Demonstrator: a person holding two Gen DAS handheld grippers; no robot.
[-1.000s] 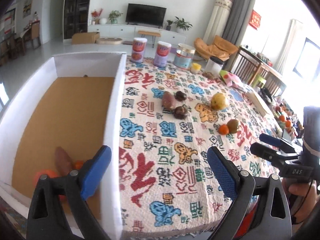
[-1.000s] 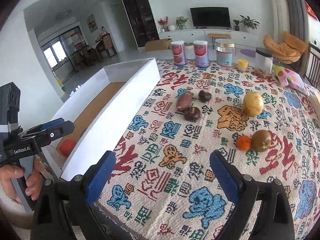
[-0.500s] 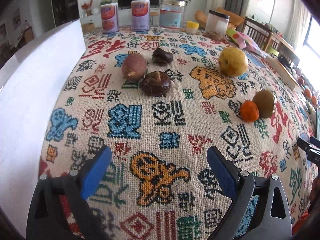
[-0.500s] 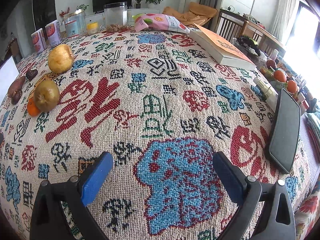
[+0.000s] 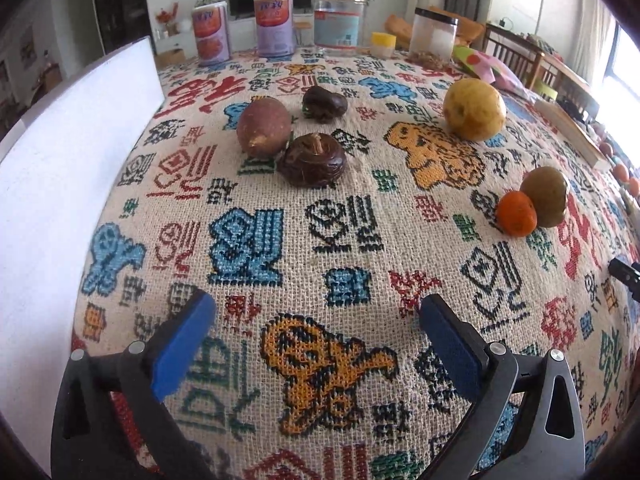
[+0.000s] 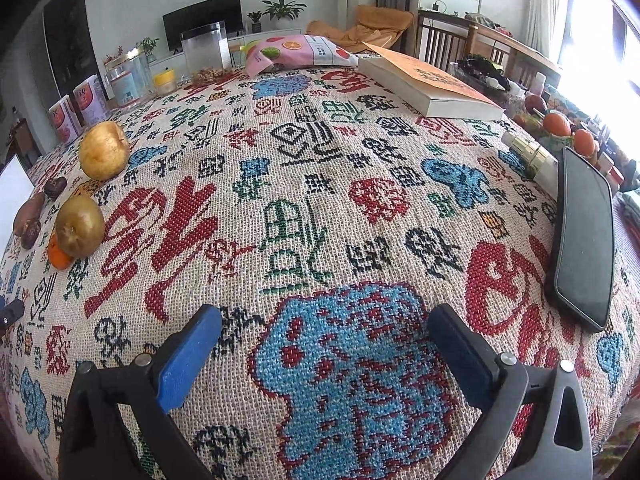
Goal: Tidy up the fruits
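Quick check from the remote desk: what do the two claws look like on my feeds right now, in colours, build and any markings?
Both look alike. The left claw has two black plastic arms with triangular cut-outs and silver screw heads, each tipped with a flat blue pad. The right claw has the same black frame, screws and blue pads. No cables, lettering or sleeves show on either.

Orange (image 5: 516, 213) touching, seemingly, pear (image 5: 546, 196).
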